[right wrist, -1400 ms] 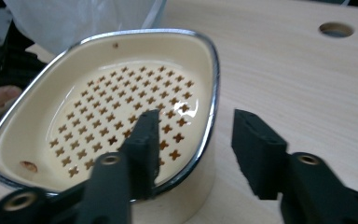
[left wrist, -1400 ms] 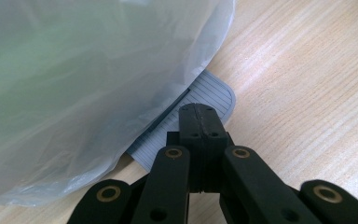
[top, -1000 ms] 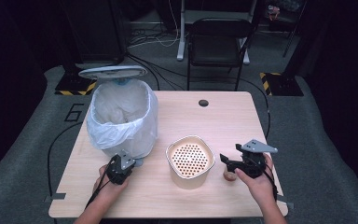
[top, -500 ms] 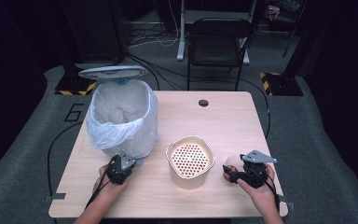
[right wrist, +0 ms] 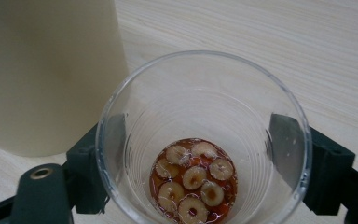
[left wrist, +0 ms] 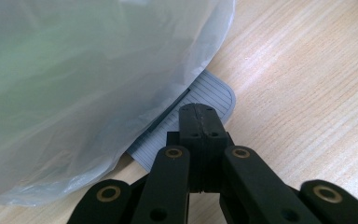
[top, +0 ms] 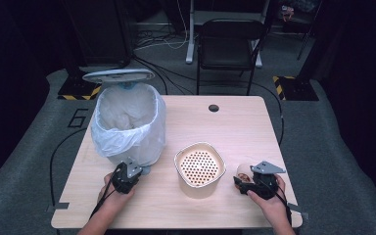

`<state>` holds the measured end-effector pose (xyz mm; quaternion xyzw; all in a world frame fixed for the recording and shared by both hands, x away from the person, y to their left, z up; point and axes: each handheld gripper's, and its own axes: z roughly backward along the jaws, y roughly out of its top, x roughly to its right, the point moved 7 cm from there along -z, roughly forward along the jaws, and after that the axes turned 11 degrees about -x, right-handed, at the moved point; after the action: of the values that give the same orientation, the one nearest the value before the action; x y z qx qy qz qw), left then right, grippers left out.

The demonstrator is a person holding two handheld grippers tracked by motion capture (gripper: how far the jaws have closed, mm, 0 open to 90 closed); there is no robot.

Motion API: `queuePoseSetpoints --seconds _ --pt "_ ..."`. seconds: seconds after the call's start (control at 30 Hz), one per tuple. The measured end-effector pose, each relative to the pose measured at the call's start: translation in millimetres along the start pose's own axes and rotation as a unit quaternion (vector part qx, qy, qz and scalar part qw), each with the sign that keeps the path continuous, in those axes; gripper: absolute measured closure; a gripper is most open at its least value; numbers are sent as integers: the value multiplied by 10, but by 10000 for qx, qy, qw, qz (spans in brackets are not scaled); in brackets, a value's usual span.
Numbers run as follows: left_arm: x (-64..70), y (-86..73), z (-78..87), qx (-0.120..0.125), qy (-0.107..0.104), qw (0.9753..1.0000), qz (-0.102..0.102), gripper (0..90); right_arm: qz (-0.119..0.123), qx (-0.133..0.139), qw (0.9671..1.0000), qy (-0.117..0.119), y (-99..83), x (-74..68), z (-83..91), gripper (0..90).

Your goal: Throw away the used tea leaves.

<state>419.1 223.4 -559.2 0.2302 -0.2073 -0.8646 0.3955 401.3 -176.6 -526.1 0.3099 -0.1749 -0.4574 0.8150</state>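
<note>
Clear cup (right wrist: 204, 140) clamped by R gripper (right wrist: 200, 158), upright so liquid stays; L gripper (left wrist: 200, 122) closed, pressing bin pedal (left wrist: 200, 100) — lid up.

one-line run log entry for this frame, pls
left claw: shut, on bin pedal | right claw: jaws around clear cup, brown liquid and slices inside | strainer bowl: beside cup
</note>
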Motion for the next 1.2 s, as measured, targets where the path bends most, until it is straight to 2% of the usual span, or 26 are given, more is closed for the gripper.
queuePoseSetpoints --seconds 0.13,0.33,0.47,0.53,0.63,0.9,1.1,1.2 --pt "-1 0 -1 4 -3 10000 0 900 77 -11 10000 -26 -12 -3 -34 271" --pt "-1 1 -1 4 1 10000 7 900 159 17 9998 73 5 -6 -27 335" --pt "0 0 -1 1 1 10000 -11 900 73 80 9998 142 46 30 -20 354" --pt "0 2 -2 10 2 10000 2 900 120 106 9997 168 103 55 0 359" --pt "-2 1 -1 5 4 10000 -5 900 322 153 9993 92 216 94 45 362" --pt "-1 2 -2 14 7 10000 -3 900 668 339 9970 183 629 152 125 368" --pt "-2 2 -3 16 3 10000 0 900 752 321 9966 141 878 182 102 369" --pt "-2 2 -2 10 -4 10000 2 900 742 390 9963 194 1005 197 81 370"
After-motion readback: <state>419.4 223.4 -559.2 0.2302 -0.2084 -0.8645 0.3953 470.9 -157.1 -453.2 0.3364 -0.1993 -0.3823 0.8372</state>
